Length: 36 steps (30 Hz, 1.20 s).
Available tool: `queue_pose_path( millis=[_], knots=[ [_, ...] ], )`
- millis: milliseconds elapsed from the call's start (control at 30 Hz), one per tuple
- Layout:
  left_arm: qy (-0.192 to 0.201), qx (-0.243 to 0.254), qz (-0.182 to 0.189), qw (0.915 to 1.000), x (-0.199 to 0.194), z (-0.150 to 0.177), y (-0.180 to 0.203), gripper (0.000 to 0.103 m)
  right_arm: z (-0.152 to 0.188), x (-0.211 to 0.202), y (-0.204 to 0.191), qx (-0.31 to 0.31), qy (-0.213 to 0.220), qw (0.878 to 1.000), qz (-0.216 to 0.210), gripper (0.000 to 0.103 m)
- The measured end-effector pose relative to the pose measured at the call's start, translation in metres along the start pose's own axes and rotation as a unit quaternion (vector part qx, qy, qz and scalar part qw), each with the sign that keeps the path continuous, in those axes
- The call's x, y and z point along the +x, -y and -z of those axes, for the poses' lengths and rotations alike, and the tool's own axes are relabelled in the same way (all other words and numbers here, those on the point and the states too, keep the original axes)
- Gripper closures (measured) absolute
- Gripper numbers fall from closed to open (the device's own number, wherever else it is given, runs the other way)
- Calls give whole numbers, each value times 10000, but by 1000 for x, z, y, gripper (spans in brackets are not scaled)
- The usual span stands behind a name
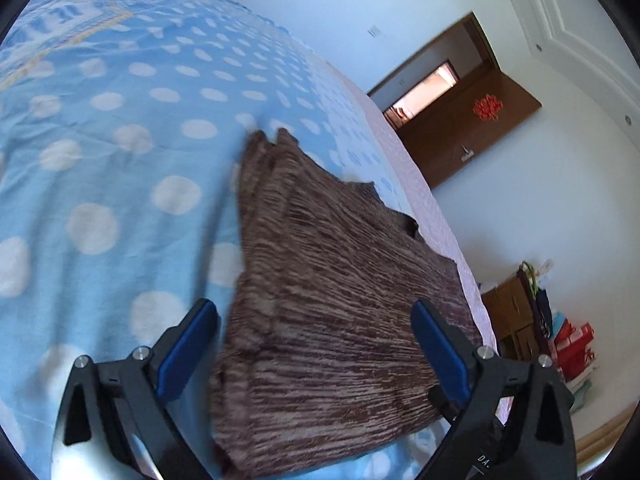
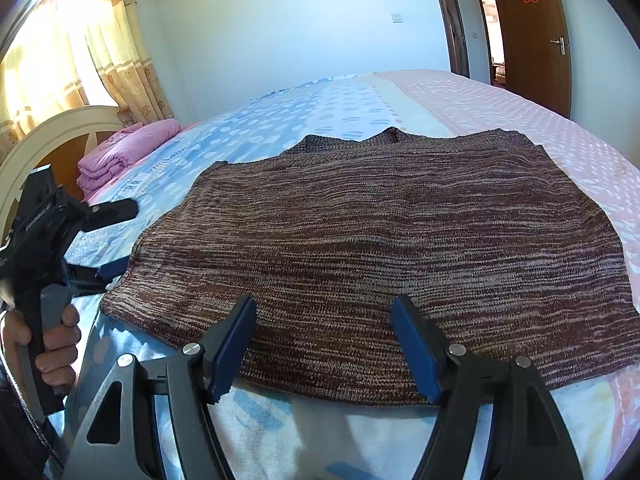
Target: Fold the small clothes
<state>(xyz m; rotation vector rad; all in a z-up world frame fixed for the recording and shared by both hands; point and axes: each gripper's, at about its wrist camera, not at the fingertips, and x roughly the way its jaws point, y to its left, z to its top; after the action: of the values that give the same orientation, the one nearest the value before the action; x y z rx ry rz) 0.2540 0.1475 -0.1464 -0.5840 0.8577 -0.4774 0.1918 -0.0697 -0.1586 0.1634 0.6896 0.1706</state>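
Both grippers (image 1: 316, 344) (image 2: 324, 344) agape over sweater (image 2: 380, 240)

The bed (image 2: 460, 96) carries a brown sweater (image 2: 380, 232) spread flat just ahead of the right gripper (image 2: 324, 344), pink folded bedding (image 2: 128, 148) far left.

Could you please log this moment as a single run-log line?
stage: before fold | sweater: flat on bed | left gripper: open at sweater's side edge | right gripper: open at near hem | grasp: none

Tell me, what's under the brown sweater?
The brown sweater lies flat on the bed sheet, blue with white dots and pink farther off. The sheet shows all around it; whatever sits directly beneath the knit is covered.
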Motion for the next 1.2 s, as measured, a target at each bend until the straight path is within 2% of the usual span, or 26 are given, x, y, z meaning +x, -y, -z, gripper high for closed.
queue_pose_path(
  millis=[100, 200, 233, 300, 367, 433, 600, 633, 700, 767, 833, 900, 1033, 1133, 1200],
  knots=[
    [27, 267, -185, 9995, 11, -1, 12, 16, 0, 0, 1, 19, 6, 10000, -15, 32],
    [34, 169, 6, 9999, 13, -2, 10, 27, -1, 2, -3, -60, -24, 9999, 83, 31],
    [16, 127, 77, 9999, 13, -2, 8, 28, -1, 2, -5, -114, -41, 9998, 140, 31],
    [-9, 25, 148, 9999, 13, -3, 3, 28, -1, 4, -13, -331, -112, 9989, 301, 19],
    [-9, -60, 192, 9998, 13, -3, 1, 28, 0, 7, -21, -543, -197, 9972, 468, 13],
    [-3, -59, 182, 9998, 14, -3, 2, 27, 0, 8, -23, -612, -241, 9962, 563, 12],
    [18, 14, 96, 10000, 14, -1, 5, 26, -1, 8, -14, -476, -275, 9979, 345, 8],
    [34, 38, 68, 10000, 15, -2, 6, 30, -1, 7, -13, -450, -258, 9982, 314, 8],
    [102, 67, -125, 9998, 14, -1, 8, 46, -1, 6, -11, -407, -235, 9985, 282, 8],
    [101, -64, -218, 9997, 14, -1, 3, 73, 0, 5, -13, -407, -232, 9984, 311, 8],
    [95, -274, -112, 9995, 12, -1, -5, 79, 0, 4, -15, -415, -248, 9980, 398, 8],
    [131, -178, -220, 9995, 10, 1, -2, 80, -1, 1, -15, -377, -222, 9978, 490, 8],
    [191, 256, -548, 9980, 7, 3, 15, 81, -18, -16, -6, -33, 52, 9996, 259, 8],
    [100, 144, -710, 9973, 14, -2, 13, 70, -44, -15, -7, 71, 124, 9991, 404, 8],
    [163, -28, -682, 9975, 16, -4, 9, 70, -61, -3, -10, 83, 54, 9990, 436, 8]
  ],
)
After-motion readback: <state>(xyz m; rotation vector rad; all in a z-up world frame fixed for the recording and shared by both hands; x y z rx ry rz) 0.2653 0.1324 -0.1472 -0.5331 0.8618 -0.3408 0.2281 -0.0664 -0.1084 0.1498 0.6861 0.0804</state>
